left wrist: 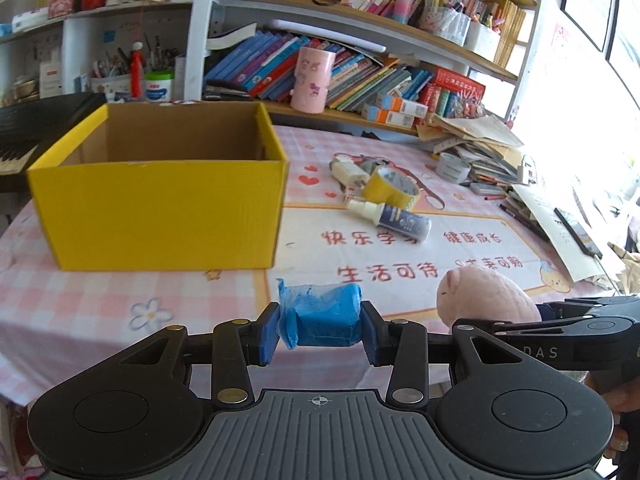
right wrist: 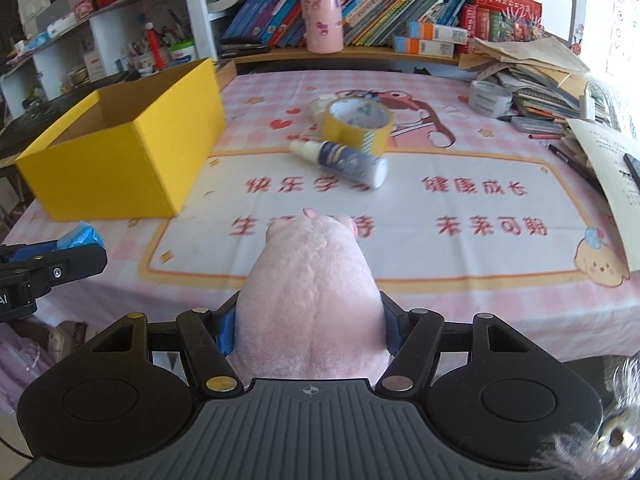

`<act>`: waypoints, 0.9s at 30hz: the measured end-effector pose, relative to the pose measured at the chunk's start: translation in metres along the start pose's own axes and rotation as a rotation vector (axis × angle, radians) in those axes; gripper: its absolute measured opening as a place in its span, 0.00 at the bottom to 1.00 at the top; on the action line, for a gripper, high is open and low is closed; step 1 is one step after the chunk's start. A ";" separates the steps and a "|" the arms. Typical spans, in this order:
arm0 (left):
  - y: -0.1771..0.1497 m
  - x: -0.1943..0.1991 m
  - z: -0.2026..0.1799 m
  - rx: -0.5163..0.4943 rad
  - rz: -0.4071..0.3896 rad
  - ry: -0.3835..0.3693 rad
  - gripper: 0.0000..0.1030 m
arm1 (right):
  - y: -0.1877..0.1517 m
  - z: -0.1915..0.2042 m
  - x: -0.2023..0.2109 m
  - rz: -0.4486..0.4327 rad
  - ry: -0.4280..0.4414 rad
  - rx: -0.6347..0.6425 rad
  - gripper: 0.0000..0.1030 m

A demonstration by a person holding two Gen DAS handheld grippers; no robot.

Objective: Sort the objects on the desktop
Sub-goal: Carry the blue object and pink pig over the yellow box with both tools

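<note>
My left gripper [left wrist: 320, 330] is shut on a blue wrapped packet [left wrist: 322, 318], held above the near edge of the table. Beside it, my right gripper [right wrist: 310, 330] is shut on a pink plush toy [right wrist: 312, 292], which also shows at the right of the left wrist view as the plush toy [left wrist: 486, 296]. An open yellow cardboard box [left wrist: 160, 208] stands ahead on the left of the table; the yellow box [right wrist: 120, 152] looks bare inside as far as I can see. A yellow tape roll [right wrist: 358, 124] and a small spray bottle [right wrist: 344, 160] lie mid-table.
A pink checked tablecloth [right wrist: 440, 264] covers the table. A grey tape roll [right wrist: 488, 98], pens and stacked papers [right wrist: 540, 76] crowd the right side. A pink cup [right wrist: 322, 20] and rows of books stand on the shelf behind. A keyboard [left wrist: 24, 136] lies left of the box.
</note>
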State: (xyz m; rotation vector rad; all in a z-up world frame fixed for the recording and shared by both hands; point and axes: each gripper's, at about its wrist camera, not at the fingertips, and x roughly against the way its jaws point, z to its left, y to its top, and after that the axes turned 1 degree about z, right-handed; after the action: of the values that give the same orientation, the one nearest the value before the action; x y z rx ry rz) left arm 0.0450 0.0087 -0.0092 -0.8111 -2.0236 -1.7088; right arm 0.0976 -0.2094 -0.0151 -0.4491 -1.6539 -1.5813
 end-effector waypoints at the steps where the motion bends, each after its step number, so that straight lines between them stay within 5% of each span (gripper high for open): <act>1: -0.001 0.003 0.003 0.004 -0.002 0.002 0.40 | -0.002 0.003 0.002 0.000 0.005 0.002 0.61; 27: -0.015 0.038 0.035 0.072 -0.063 0.038 0.39 | -0.009 0.056 0.017 -0.019 0.071 0.128 0.61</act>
State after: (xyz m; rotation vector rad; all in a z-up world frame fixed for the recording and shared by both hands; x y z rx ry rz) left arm 0.0087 0.0484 -0.0043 -0.6936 -2.0923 -1.6610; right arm 0.0640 -0.1618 -0.0042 -0.3079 -1.6977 -1.4782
